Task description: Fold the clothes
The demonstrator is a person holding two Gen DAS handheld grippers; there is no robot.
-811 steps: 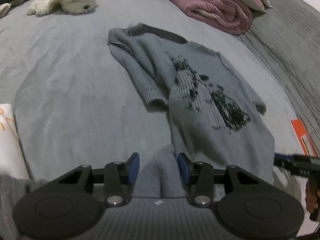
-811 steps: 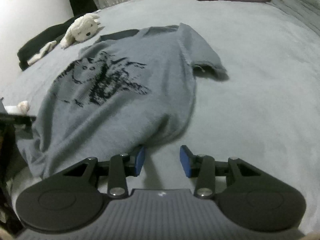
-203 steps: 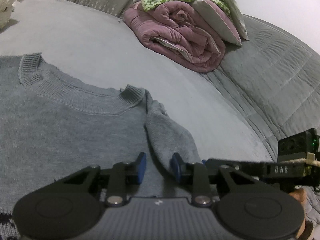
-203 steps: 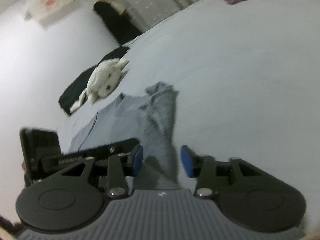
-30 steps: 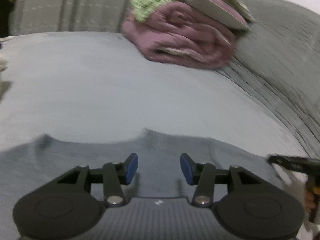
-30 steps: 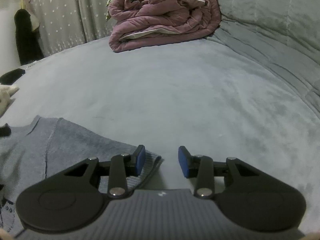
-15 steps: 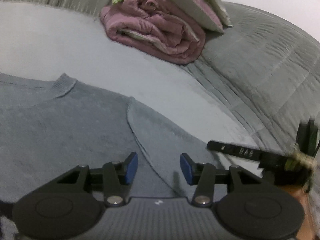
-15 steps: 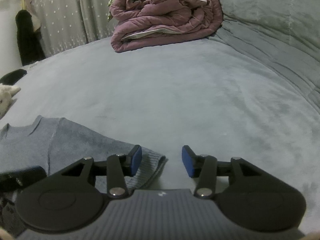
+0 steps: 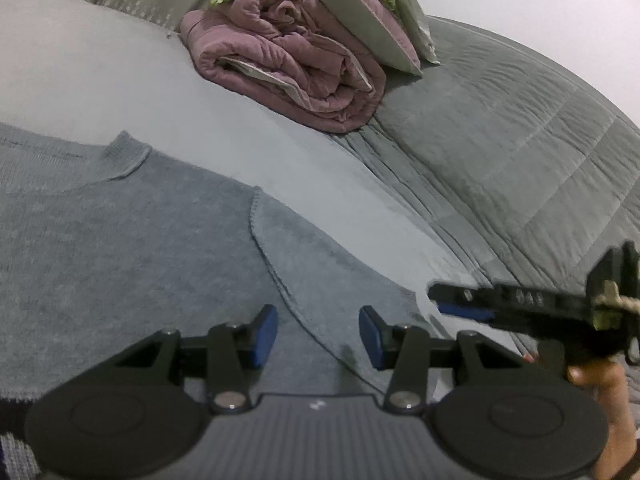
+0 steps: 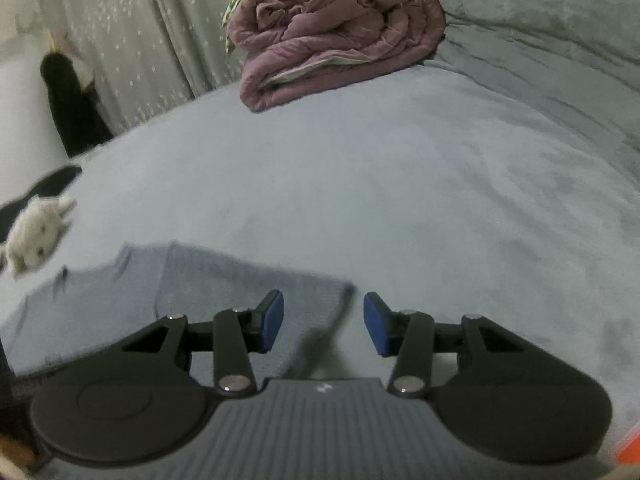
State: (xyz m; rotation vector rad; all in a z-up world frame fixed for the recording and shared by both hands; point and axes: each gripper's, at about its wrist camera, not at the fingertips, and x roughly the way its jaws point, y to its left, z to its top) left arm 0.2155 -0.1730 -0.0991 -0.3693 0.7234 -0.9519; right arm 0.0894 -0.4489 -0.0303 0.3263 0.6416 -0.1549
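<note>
Both of your hand-held grippers stand with their blue pads well apart and nothing between them. Compared with a second ago, your left hand-held gripper (image 9: 318,334) has swung right from the neckline and now hovers low over the shoulder seam of the grey sweater (image 9: 120,248). Your right hand-held gripper (image 10: 324,328) has eased forward, so the sleeve (image 10: 256,292) reaches further between its pads than it did a moment back.

My reading is that you are lining up on the short sleeve, one tool at the seam and the other at the cuff end, to carry it across the body. That is a judgement only; no grasp is made.

The sweater lies spread flat, plain side up, on the bed (image 10: 400,200), its ribbed collar (image 9: 128,160) toward the headboard side and the sleeve stretched outward. It is a fine, soft knit with a raised seam and a ribbed cuff, limp enough to drape and slip from a shallow pinch. The bed cover looks velvety. Beyond it sit a rolled mauve quilt (image 9: 296,68), puffy and creased, and a white plush toy (image 10: 36,236).
</note>
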